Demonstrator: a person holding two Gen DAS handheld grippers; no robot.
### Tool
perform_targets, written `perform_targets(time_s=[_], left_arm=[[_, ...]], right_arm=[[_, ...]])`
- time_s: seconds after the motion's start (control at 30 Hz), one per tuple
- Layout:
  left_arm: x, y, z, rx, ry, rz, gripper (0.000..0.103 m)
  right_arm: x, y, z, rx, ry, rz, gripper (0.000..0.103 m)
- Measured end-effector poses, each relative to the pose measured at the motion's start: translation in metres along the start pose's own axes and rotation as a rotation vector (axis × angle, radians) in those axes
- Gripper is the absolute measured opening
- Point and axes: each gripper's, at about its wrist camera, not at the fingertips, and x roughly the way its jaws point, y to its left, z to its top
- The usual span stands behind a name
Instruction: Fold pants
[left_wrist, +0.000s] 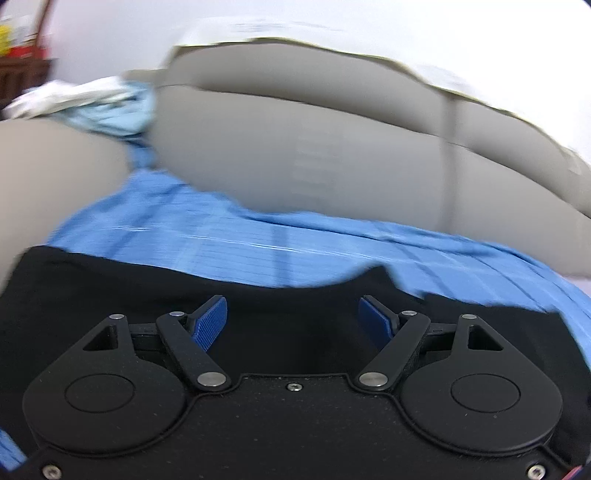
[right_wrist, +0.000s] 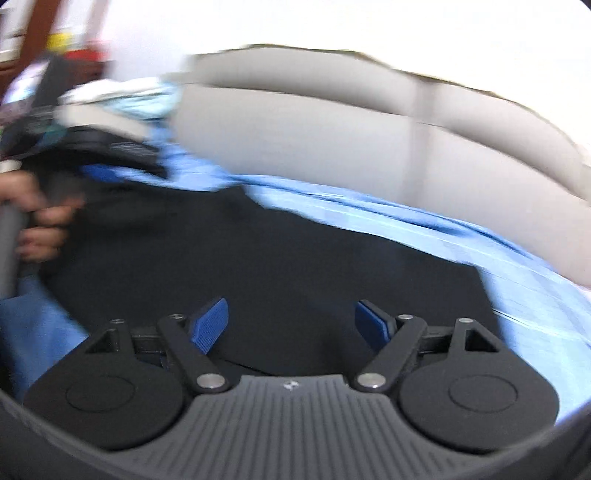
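You are holding both grippers over the black pants (right_wrist: 266, 266), which are lying spread on a blue sheet (left_wrist: 207, 229) in front of a grey padded headboard (left_wrist: 303, 147). Your left gripper (left_wrist: 292, 320) is hanging just above the near part of the pants with its jaws standing wide and nothing between the blue pads (left_wrist: 209, 321). Your right gripper (right_wrist: 291, 320) is also showing wide jaws, gripping nothing. In the right wrist view, your left hand (right_wrist: 40, 225) is gripping a handle at the far left edge of the pants. Both views are blurred.
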Motion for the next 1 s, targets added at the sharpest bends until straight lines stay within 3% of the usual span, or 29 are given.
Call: perform_targets(time_s=[0.13, 0.23, 0.3, 0.37, 0.53, 0.57, 0.6, 0.63, 0.77, 0.93, 0.97, 1.0], left_arm=[[-0.014, -0.042, -0.018, 0.135, 0.027, -0.176, 0.077], [-0.027, -0.075, -0.035, 0.254, 0.03, -0.279, 0.077], [-0.03, -0.093, -0.047, 0.323, 0.049, -0.311, 0.076], [-0.029, -0.107, -0.056, 0.365, 0.087, -0.34, 0.067], [-0.015, -0.12, -0.07, 0.383, 0.201, -0.345, 0.046], [-0.013, -0.119, -0.069, 0.395, 0.188, -0.336, 0.044], [-0.015, -0.121, -0.072, 0.411, 0.19, -0.329, 0.043], [-0.016, -0.12, -0.072, 0.411, 0.19, -0.326, 0.042], [-0.019, -0.115, -0.074, 0.404, 0.198, -0.322, 0.042], [-0.029, -0.107, -0.076, 0.428, 0.205, -0.328, 0.042], [-0.033, -0.106, -0.076, 0.432, 0.205, -0.329, 0.042], [-0.038, -0.103, -0.077, 0.434, 0.204, -0.331, 0.042]], right_arm=[[-0.022, -0.045, -0.025, 0.101, 0.021, -0.278, 0.086], [-0.032, -0.066, -0.041, 0.106, 0.089, -0.411, 0.081], [-0.033, -0.074, -0.047, 0.072, 0.136, -0.451, 0.073], [-0.03, -0.073, -0.05, 0.022, 0.174, -0.463, 0.065], [-0.002, -0.067, -0.049, -0.007, 0.206, -0.405, 0.063], [0.002, -0.07, -0.047, 0.01, 0.204, -0.394, 0.057], [0.005, -0.072, -0.044, 0.032, 0.21, -0.386, 0.023], [0.004, -0.076, -0.041, 0.056, 0.22, -0.381, 0.008], [-0.025, -0.064, -0.037, -0.012, 0.169, -0.387, 0.008], [-0.018, -0.057, -0.063, -0.121, 0.297, -0.385, 0.011], [-0.018, -0.054, -0.064, -0.159, 0.295, -0.401, 0.034], [-0.018, -0.052, -0.062, -0.187, 0.3, -0.401, 0.037]])
